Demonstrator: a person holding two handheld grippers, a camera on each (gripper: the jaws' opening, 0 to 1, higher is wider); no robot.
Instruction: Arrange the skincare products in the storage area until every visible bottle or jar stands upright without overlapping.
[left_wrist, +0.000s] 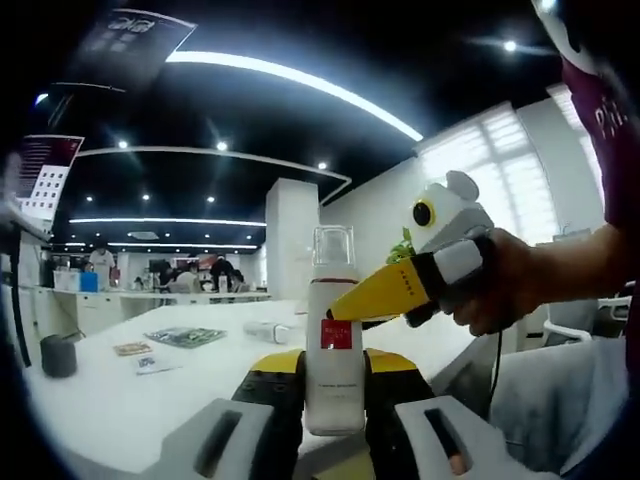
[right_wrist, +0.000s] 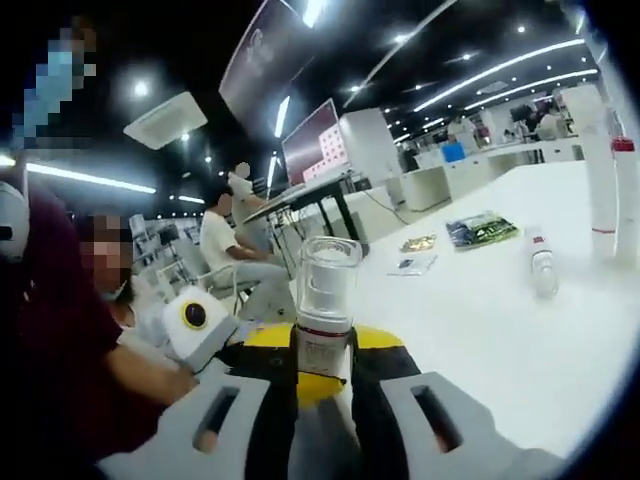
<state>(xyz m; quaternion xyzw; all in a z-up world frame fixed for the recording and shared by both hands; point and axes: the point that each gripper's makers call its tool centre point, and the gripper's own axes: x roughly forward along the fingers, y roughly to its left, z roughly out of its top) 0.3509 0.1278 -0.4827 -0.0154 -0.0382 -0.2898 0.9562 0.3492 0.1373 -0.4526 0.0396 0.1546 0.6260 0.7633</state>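
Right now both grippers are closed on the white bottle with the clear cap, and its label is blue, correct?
Not quite: the bottle's label is red, as the left gripper view shows. The rest stands: the left gripper and the right gripper both clamp it.

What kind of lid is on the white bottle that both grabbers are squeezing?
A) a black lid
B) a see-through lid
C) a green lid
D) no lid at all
B: the tall white plastic bottle with a red label wears a clear, see-through cap, seen again in the right gripper view.
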